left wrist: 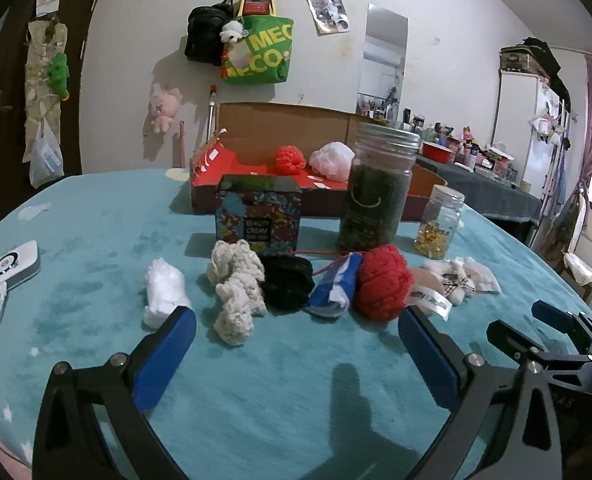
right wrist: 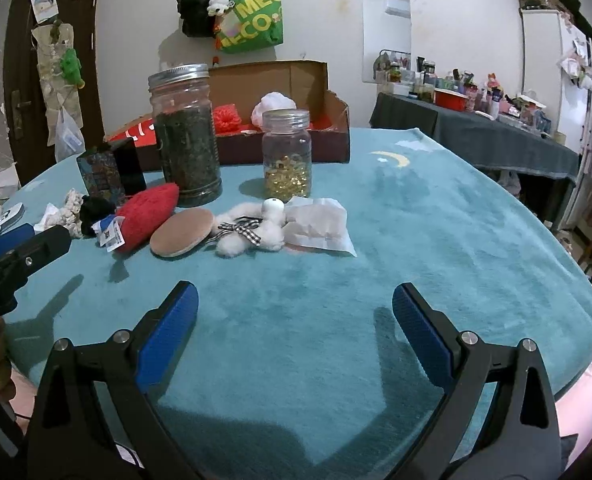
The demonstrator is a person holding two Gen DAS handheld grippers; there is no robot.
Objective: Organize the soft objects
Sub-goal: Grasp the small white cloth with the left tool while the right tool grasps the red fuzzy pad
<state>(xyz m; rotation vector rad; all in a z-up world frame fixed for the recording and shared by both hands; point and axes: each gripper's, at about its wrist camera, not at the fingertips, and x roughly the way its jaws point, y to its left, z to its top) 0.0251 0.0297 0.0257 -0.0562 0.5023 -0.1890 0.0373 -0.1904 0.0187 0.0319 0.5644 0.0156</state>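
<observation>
A row of soft things lies on the teal cloth: a white wad [left wrist: 163,292], a cream knit piece [left wrist: 236,285], a black knit piece [left wrist: 287,283], a blue and white cloth [left wrist: 335,288], a red yarn ball [left wrist: 381,282] [right wrist: 148,216], a tan round pad [right wrist: 182,232], a white fluffy toy with a checked bow [right wrist: 252,228] and a white paper packet [right wrist: 319,226]. An orange knit ball [left wrist: 290,160] and a white puff [left wrist: 331,160] sit in the cardboard box [left wrist: 256,120]. My left gripper [left wrist: 296,324] stands open just short of the row. My right gripper [right wrist: 295,300] is open, empty, near the toy.
A tall jar of dark leaves [left wrist: 377,192], a small jar of yellow capsules [right wrist: 287,156] and a patterned cream box [left wrist: 258,216] stand behind the row. A white device with a cable [left wrist: 10,270] lies at the left. A cluttered dark table [right wrist: 475,128] stands at the back right.
</observation>
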